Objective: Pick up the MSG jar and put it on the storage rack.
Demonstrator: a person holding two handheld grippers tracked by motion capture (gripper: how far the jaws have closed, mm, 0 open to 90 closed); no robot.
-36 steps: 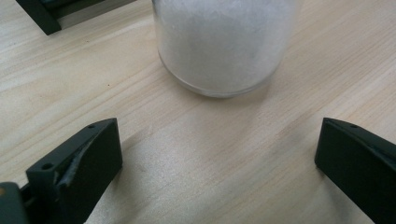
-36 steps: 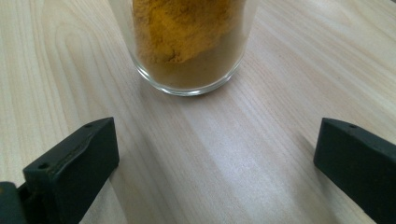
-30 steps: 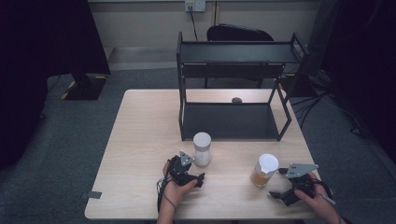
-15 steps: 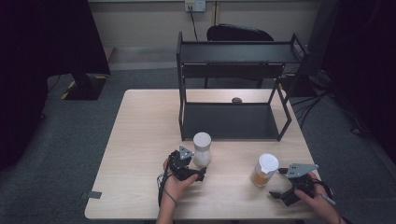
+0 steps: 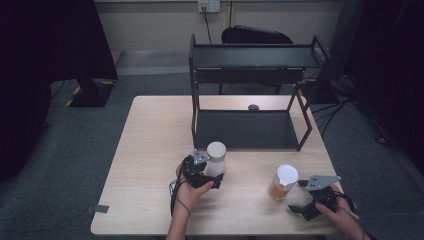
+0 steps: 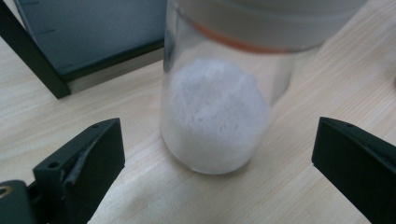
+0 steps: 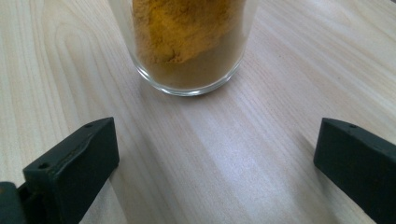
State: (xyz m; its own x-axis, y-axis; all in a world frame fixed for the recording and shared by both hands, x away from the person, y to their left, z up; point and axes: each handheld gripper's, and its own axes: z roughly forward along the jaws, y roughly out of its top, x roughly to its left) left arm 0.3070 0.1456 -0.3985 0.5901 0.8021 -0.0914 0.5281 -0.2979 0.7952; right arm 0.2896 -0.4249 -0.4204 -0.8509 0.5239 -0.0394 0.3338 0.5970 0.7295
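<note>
From above, my left gripper (image 5: 207, 172) sits at the near middle of the wooden table (image 5: 150, 150), right up against the jar of white powder (image 5: 216, 159), which stands upright just in front of the black two-tier rack (image 5: 250, 90). That view cannot tell me how my jaws stand; the left gripper view does: they are spread wide, one on each side of the jar (image 6: 217, 107), neither touching the glass. It also shows the white powder filling the lower part, an orange band under the pale lid, and a corner of the rack's dark bottom shelf behind.

My right gripper (image 5: 312, 197) rests near the table's front right corner, just beside the jar of orange-brown powder (image 5: 283, 182) with its white lid. In the right gripper view my jaws are wide apart, and the jar (image 7: 187, 46) stands ahead of them with bare wood between; its lid is cut off by the top edge there.

The high view adds a small dark object (image 5: 253, 107) on the table behind the rack, too small to identify.
</note>
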